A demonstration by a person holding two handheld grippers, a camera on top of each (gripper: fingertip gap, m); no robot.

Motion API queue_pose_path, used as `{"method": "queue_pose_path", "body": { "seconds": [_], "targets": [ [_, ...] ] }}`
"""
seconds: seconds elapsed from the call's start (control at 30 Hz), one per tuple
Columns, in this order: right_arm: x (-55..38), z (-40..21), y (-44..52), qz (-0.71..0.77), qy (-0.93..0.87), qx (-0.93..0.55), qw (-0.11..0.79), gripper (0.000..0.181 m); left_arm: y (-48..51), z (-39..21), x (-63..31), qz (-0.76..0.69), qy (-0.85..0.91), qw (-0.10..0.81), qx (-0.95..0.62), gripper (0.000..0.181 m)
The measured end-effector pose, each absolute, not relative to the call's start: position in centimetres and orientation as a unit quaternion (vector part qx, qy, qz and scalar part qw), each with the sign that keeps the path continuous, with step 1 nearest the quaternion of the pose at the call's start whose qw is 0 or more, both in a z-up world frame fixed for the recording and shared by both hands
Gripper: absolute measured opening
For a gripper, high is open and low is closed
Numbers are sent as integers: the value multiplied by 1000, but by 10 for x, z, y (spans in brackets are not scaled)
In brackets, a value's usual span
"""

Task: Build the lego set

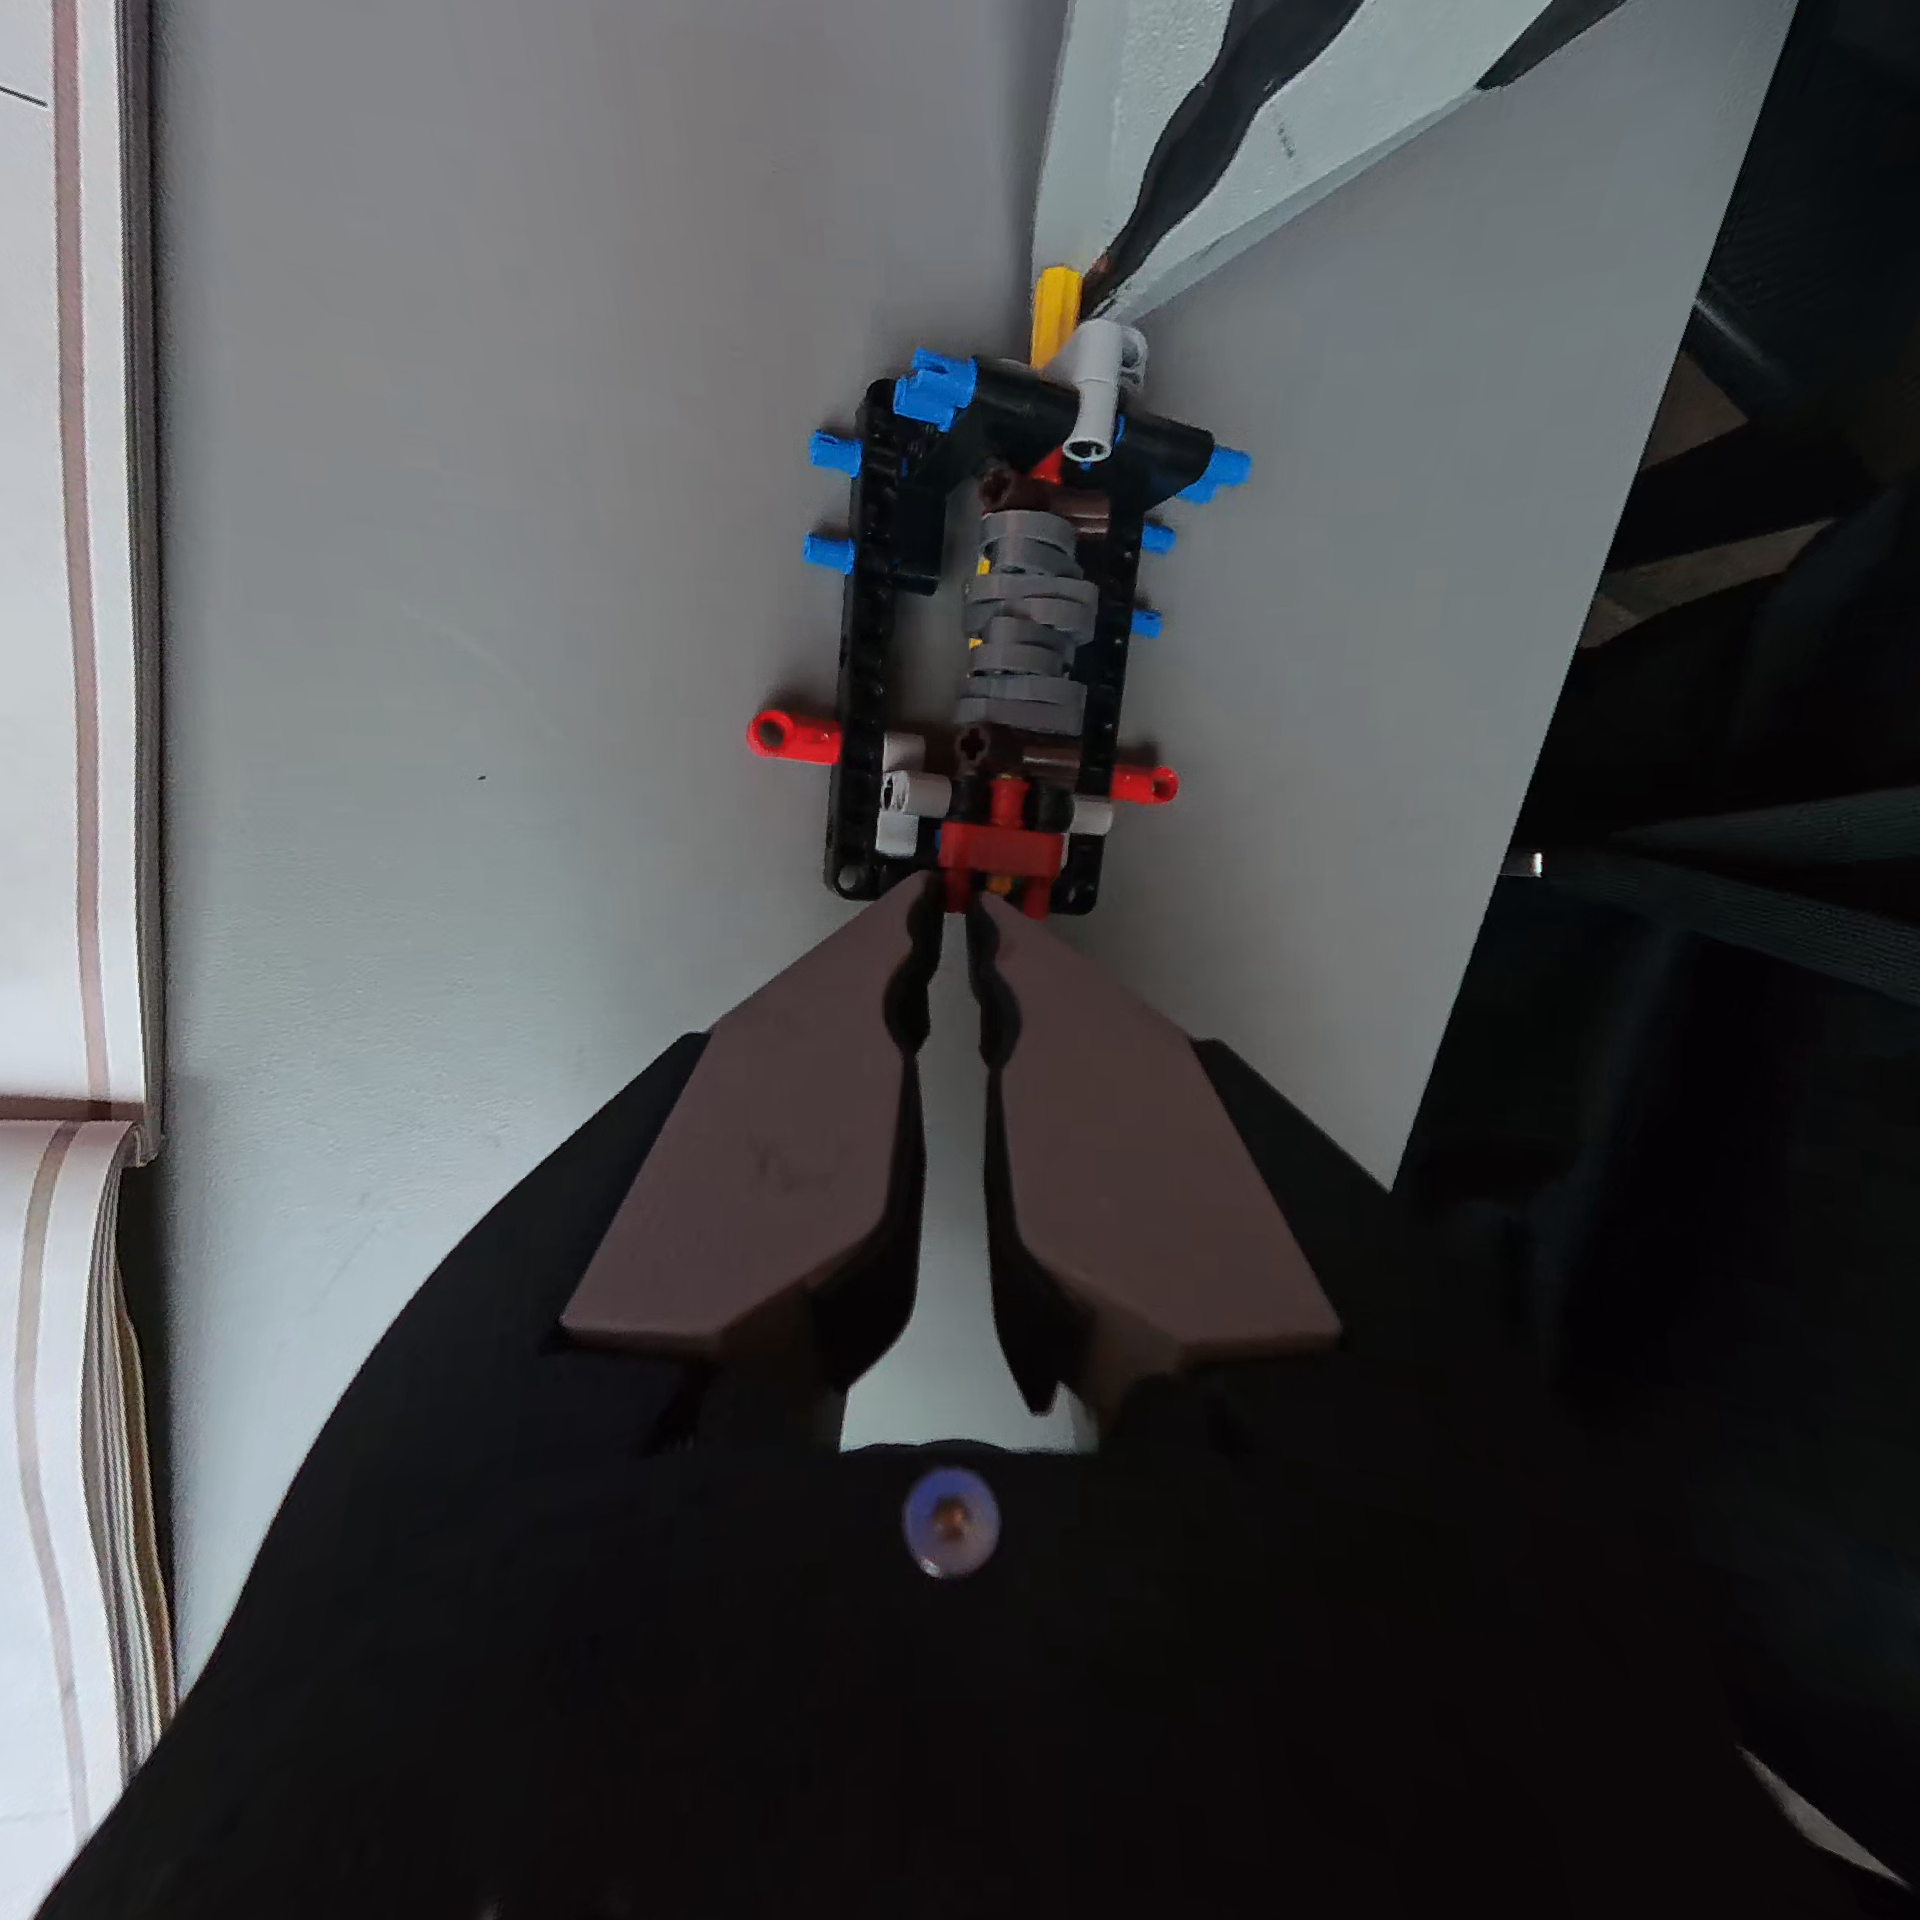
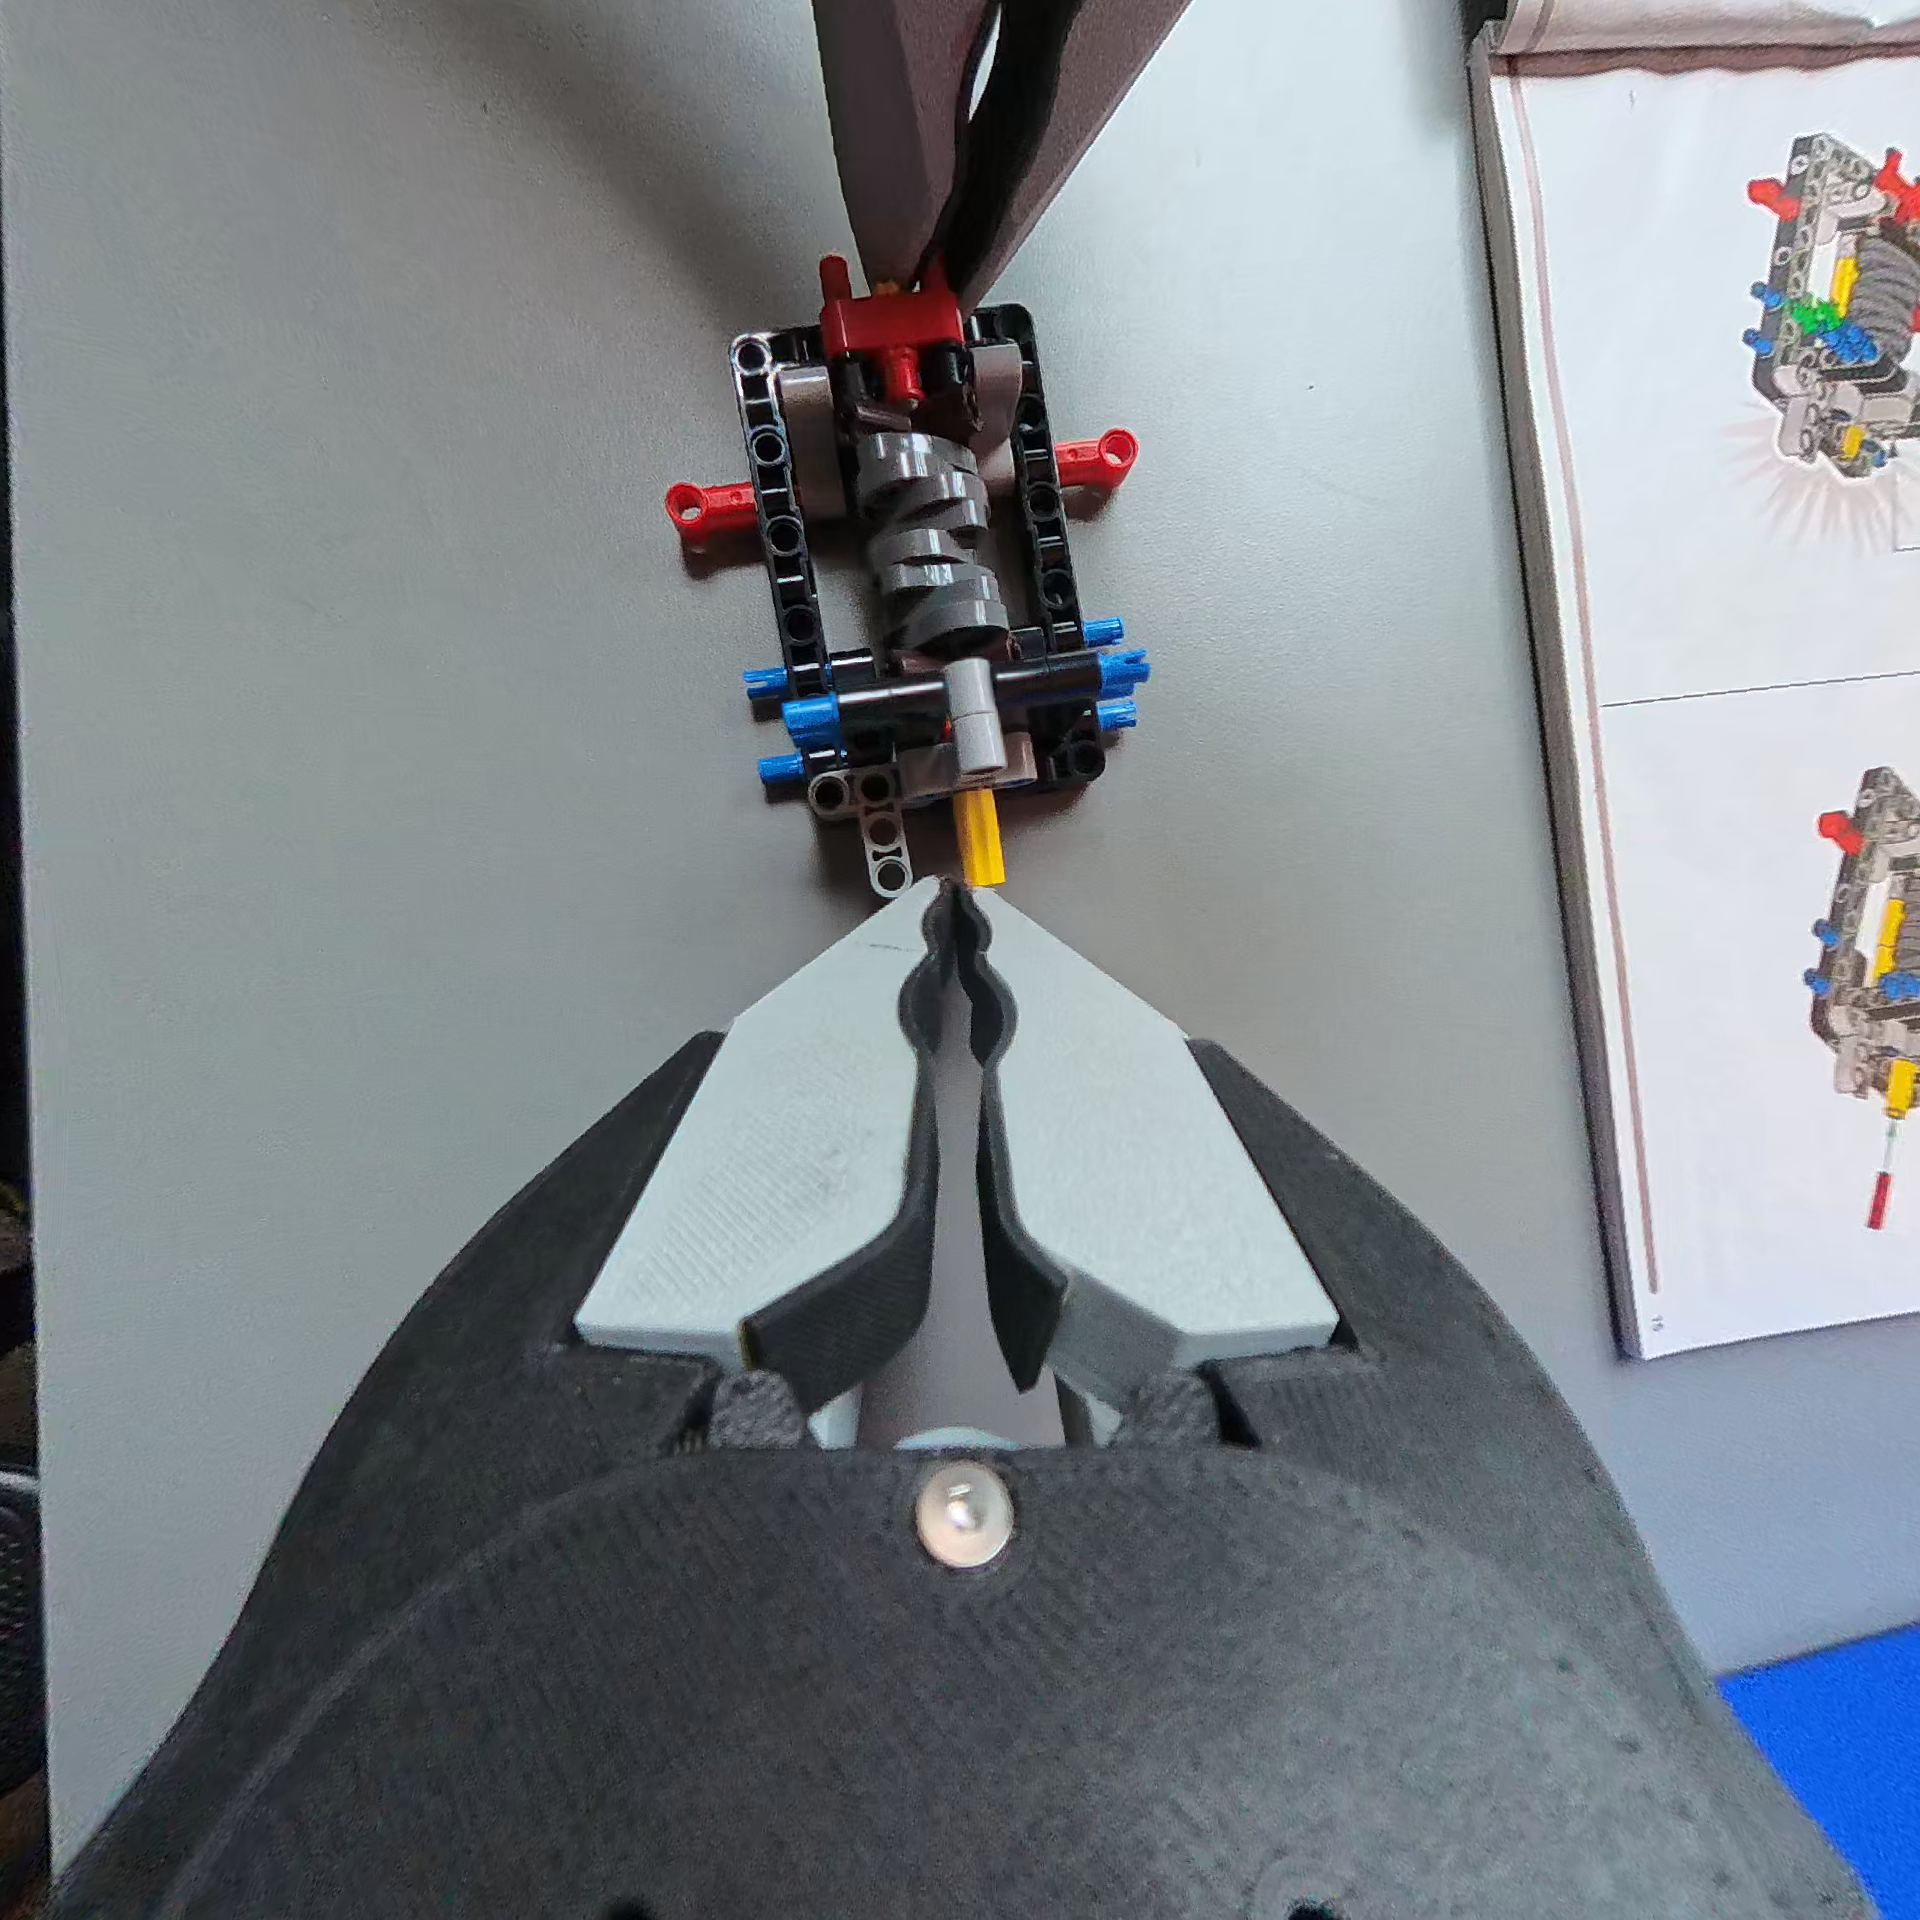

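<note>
I hold two grippers over a pale grey tabletop [image 1: 436, 623], one at each end of a black rectangular lego frame [image 2: 774, 499] with a dark grey spiral gear stack [image 2: 930, 540] down its middle. The frame lies flat on the table, in the upper centre of both wrist views.

My left gripper [image 1: 954, 902], with brown fingers, has its jaws drawn nearly together on the red connector block [image 1: 1003, 847] at the frame's near end; the narrow slit between them looks pinched on it.

My right gripper [image 2: 961, 885], with light grey fingers, has its jaws together, the tips just at the end of the yellow axle [image 2: 980, 847] sticking out of the frame's other end. I cannot tell whether they grip it.

An open instruction booklet [image 2: 1683, 665] lies along the right edge of the right wrist view.
</note>
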State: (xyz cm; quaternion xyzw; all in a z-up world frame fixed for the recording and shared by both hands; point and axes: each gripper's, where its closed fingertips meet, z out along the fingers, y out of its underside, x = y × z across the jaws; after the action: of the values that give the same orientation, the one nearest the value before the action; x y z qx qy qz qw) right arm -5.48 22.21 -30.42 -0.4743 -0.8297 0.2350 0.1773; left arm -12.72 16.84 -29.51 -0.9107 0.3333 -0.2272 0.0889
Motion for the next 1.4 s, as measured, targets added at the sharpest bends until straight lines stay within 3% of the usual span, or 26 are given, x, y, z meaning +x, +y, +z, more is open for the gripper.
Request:
{"method": "queue_pose_path", "body": {
  "seconds": [0.4,0.5,0.7,1.4],
  "targets": [
    [-53,-301,231,199,-845,-429,251,0,171,-295,-131,-230,328,90,-912,2],
    [-52,-302,237,216,-831,-451,243,12,170,-295,-131,-231,330,87,-911,2],
    [-63,-302,242,201,-831,-449,262,0,171,-295,-128,-244,330,85,-908,2],
    [-66,-297,243,160,-850,-391,313,0,173,-295,-126,-234,342,75,-907,1]
  ]
}}
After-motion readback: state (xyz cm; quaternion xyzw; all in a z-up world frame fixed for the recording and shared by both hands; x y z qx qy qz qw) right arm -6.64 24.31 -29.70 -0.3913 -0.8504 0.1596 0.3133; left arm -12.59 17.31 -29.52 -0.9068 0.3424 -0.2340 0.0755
